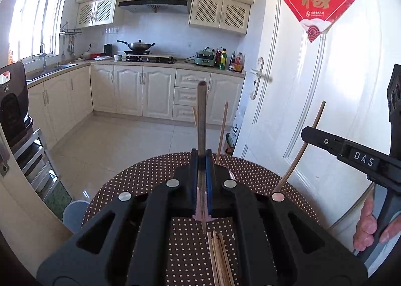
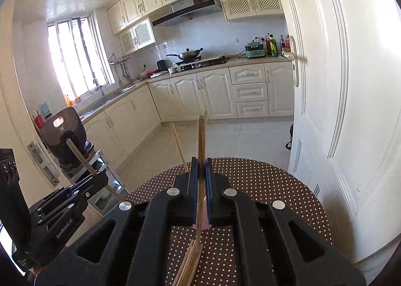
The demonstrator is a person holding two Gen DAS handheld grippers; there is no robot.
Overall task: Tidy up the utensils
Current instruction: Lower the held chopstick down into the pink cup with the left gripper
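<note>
My left gripper (image 1: 201, 158) is shut on a dark wooden chopstick (image 1: 201, 115) that stands upright above the brown polka-dot table (image 1: 150, 178). My right gripper (image 2: 201, 165) is shut on a light wooden chopstick (image 2: 201, 135), also held upright. Several loose light chopsticks (image 1: 220, 258) lie in a bundle on the table under the left gripper, and they show under the right gripper (image 2: 189, 263) too. Each gripper shows in the other's view: the right one (image 1: 310, 134) holding its chopstick at a slant, the left one (image 2: 97, 177) likewise. More chopsticks (image 1: 222, 130) stick up behind the fingers.
A white door (image 1: 313, 90) stands close on the right of the table. A black appliance on a metal rack (image 1: 15, 105) stands at the left. A pale bucket (image 1: 75, 213) sits on the floor by the table. Kitchen cabinets and a stove lie beyond.
</note>
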